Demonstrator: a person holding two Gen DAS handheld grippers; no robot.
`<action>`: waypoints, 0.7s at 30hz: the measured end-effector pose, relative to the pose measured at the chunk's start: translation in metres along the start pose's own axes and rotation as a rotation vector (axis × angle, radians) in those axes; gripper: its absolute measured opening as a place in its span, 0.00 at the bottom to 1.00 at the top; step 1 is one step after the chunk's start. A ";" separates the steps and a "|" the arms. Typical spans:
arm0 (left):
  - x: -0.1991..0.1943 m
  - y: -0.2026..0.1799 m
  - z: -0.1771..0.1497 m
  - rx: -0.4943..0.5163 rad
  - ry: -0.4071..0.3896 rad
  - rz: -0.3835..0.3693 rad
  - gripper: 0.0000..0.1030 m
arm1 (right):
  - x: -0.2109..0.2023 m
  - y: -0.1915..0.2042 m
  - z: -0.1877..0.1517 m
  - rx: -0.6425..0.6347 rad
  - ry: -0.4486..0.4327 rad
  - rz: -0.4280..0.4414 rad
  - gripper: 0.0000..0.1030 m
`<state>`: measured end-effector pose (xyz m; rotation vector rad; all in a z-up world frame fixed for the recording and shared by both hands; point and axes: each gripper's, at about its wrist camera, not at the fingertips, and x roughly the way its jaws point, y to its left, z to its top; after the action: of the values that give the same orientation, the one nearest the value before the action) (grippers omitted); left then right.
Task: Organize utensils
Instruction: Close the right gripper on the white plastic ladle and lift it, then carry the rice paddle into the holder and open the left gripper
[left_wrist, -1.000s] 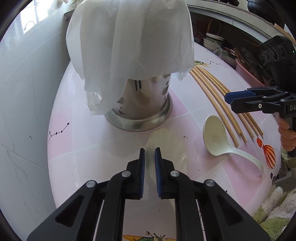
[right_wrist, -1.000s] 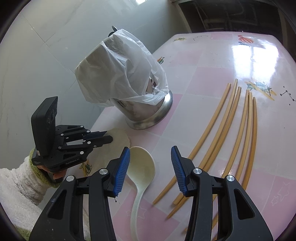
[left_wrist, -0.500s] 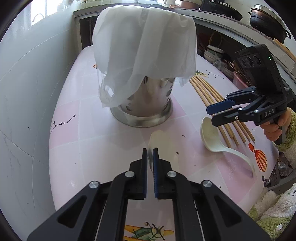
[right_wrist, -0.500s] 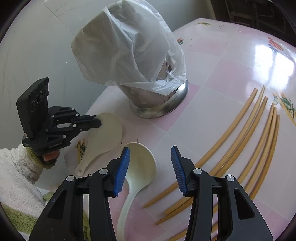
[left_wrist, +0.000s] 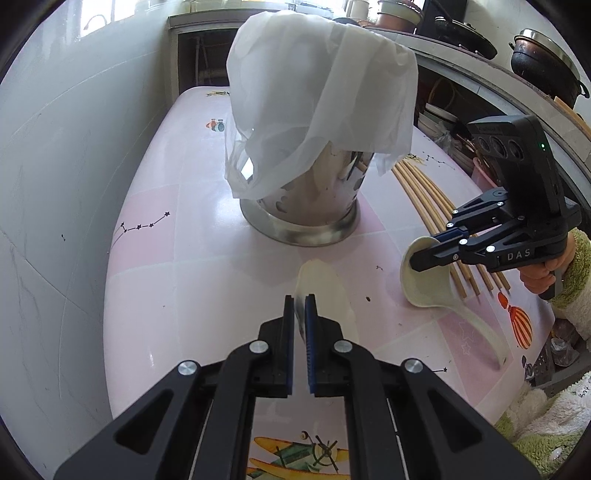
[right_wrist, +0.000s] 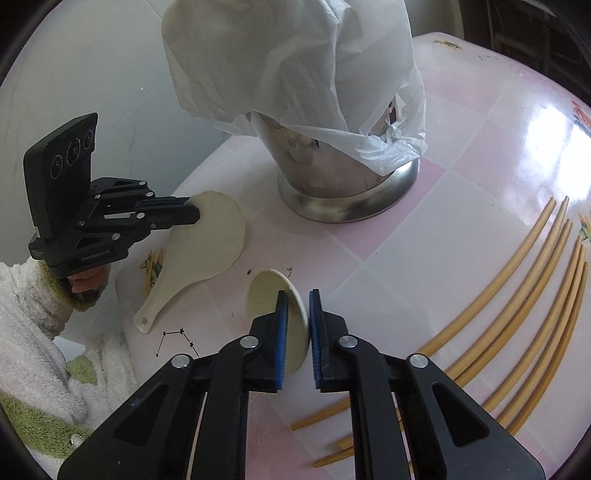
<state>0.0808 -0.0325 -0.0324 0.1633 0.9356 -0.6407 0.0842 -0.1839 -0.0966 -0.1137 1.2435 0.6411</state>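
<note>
Left hand-held gripper (left_wrist: 300, 306) pinches rice paddle (right_wrist: 210, 240) edge-on; right hand-held gripper (right_wrist: 297, 314) pinches ladle (right_wrist: 275, 295) bowl rim. Both likely gripped for lifting into covered holder (left_wrist: 306, 206).

A glossy pink-and-white tiled tabletop (left_wrist: 192, 236) with cartoon prints adjoins a pale grey wall (left_wrist: 74, 122). A thin white plastic bag (left_wrist: 317, 99) is draped over. Dark metal cooking pots (left_wrist: 543, 55) occupy a shelf behind.

I am working in a home kitchen, judging by the dark cooking pots (left_wrist: 543, 62) on the grey shelf (left_wrist: 480, 79) beside me, the stacked bowls (left_wrist: 437, 118) beneath it, and the tiled pink table (left_wrist: 207, 236) (printed with cartoon planes and stars) carrying a steel utensil holder (left_wrist: 306, 206) and bamboo chopsticks (right_wrist: 532, 288).
</note>
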 end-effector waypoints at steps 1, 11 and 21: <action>-0.001 0.000 0.000 0.000 -0.005 0.002 0.04 | -0.003 0.003 -0.001 0.001 -0.011 -0.014 0.04; -0.023 -0.004 -0.005 -0.022 -0.074 0.023 0.02 | -0.062 0.016 -0.013 0.111 -0.222 -0.114 0.04; -0.071 -0.010 0.000 -0.046 -0.231 0.069 0.02 | -0.116 0.014 -0.028 0.249 -0.428 -0.171 0.04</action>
<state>0.0448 -0.0093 0.0248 0.0782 0.7182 -0.5611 0.0334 -0.2298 0.0025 0.1190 0.8782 0.3344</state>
